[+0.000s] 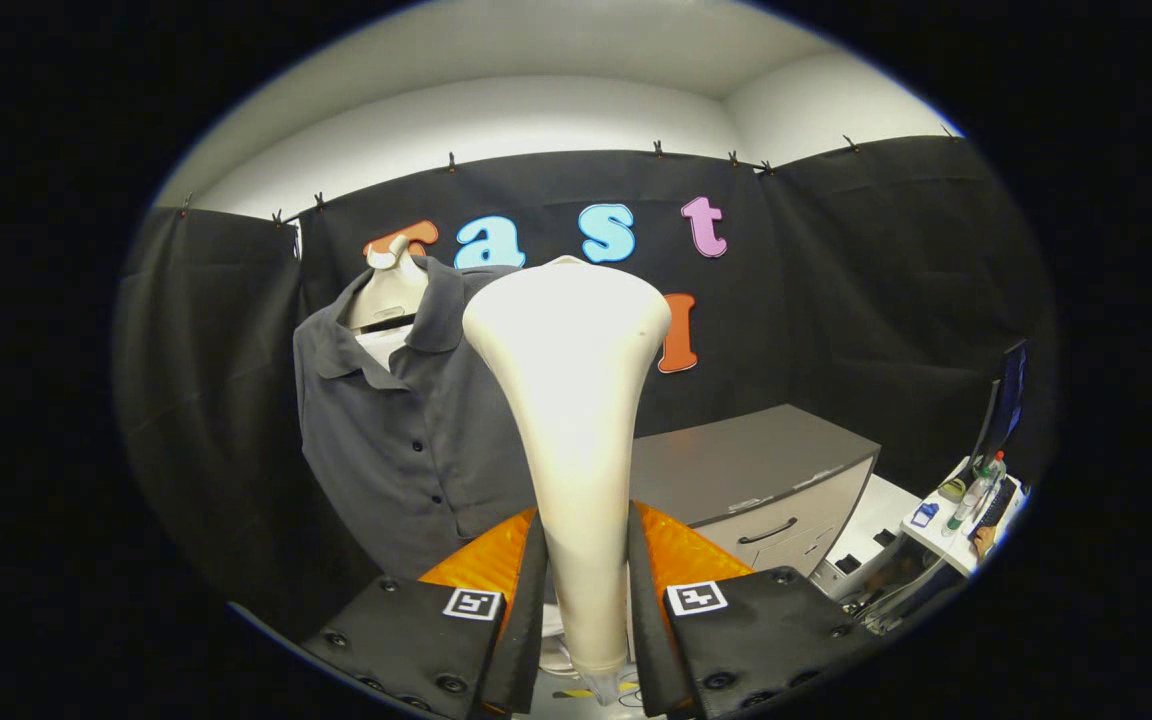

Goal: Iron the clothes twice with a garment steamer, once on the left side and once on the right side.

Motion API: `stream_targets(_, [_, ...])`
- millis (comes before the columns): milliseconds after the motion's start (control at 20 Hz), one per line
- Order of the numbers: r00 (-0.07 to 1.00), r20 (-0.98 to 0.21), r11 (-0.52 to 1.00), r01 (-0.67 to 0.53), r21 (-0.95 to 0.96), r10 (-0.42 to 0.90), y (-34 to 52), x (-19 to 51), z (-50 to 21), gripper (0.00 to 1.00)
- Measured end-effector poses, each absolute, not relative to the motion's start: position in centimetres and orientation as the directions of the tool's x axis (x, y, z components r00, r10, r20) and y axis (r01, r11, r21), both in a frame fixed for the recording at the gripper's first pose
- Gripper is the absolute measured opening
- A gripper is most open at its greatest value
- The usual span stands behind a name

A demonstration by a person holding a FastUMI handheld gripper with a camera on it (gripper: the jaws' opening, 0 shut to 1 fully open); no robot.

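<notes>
The steamer (576,420) is clamped by the gripper (586,580), its head beside the shirt (396,440), whose right half is hidden.

The gripper (586,590) has both fingers pressed on the thin neck of the white steamer (576,400), so no room is left between them. The steamer's wide head stands up in front and blocks the way straight ahead. Just beyond it on the left hangs the gray shirt (396,430), very near the head. On the right there is open room above the gray cabinet (746,470). A small table (966,520) with bottles stands farther right.
</notes>
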State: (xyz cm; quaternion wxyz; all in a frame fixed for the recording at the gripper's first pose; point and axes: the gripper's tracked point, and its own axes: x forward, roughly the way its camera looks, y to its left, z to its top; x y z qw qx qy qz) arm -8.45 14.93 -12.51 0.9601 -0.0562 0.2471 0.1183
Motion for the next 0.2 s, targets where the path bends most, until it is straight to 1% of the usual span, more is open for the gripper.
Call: stream_targets(200, [0.850, -0.490, 0.968, -0.245, -0.047, 0.192, 14.44, -8.28, -12.60, 0.46])
